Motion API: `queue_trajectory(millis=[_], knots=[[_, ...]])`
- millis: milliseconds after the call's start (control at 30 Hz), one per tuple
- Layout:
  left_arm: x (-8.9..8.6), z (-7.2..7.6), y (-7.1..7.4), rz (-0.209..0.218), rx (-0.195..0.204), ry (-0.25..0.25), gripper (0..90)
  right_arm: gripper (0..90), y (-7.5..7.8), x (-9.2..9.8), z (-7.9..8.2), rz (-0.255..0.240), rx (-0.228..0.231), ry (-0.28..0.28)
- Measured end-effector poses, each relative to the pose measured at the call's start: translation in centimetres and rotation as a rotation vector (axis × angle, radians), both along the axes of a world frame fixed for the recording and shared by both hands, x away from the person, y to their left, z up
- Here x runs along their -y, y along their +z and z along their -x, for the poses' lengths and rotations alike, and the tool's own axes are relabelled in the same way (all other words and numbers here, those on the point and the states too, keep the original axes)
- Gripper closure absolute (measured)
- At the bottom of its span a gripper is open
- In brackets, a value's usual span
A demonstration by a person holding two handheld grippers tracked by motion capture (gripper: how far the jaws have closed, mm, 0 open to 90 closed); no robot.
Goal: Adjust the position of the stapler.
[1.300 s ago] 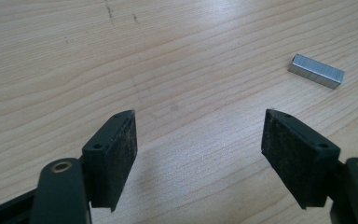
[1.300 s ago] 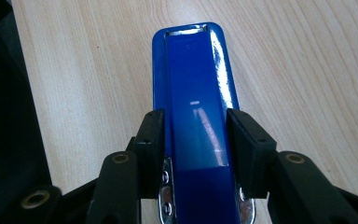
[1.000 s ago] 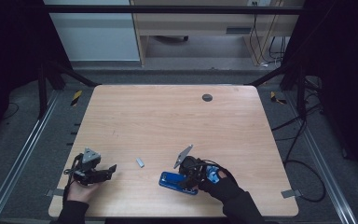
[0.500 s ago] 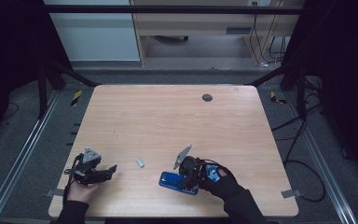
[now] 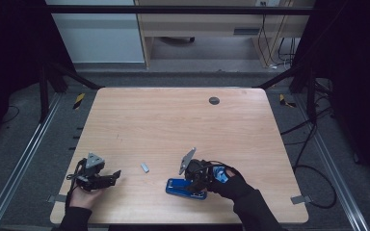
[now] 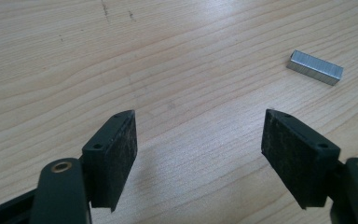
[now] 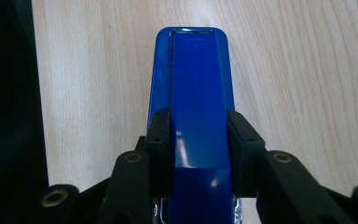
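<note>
Down near the front edge of the desk (image 5: 173, 120), the right tongs (image 7: 198, 149) have just been closing and now pinch the blue stapler (image 7: 198, 93) by its sides, so the grab looks done. Left tongs (image 6: 200, 154) sit spread, staple strip (image 6: 315, 67) nearby.

The upper half of the worktop (image 5: 173, 120) is left open; passage in the lower centre is blocked by a staple strip (image 5: 145, 167) and a blue stapler (image 5: 185, 186).
</note>
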State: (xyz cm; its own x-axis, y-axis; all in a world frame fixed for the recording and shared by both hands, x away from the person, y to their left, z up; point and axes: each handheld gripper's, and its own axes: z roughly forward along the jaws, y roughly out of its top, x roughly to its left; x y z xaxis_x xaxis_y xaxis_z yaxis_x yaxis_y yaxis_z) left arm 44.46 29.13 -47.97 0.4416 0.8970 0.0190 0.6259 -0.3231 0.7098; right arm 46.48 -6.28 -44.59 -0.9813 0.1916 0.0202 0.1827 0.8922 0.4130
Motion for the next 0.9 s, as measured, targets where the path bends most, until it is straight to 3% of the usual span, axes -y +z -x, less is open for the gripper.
queue_trajectory(millis=[300, 467, 800, 900], knots=[[0.0, 0.0, 0.0, 0.001, -0.001, -0.001, 26.5, 65.8, 0.2, -0.2, -0.7, 0.002, -0.004, 0.072], [0.1, 0.0, -0.1, 0.003, -0.006, 0.003, 26.5, 65.8, -0.3, 0.2, -1.1, -0.021, 0.001, 0.110], [0.1, -0.1, -0.1, -0.001, -0.006, -0.002, 26.5, 64.9, -0.8, 0.5, -1.3, -0.023, 0.006, 0.122], [0.1, -0.1, -0.2, -0.001, -0.011, -0.002, 26.5, 60.5, -0.8, 0.4, -1.0, -0.033, 0.001, 0.095]])
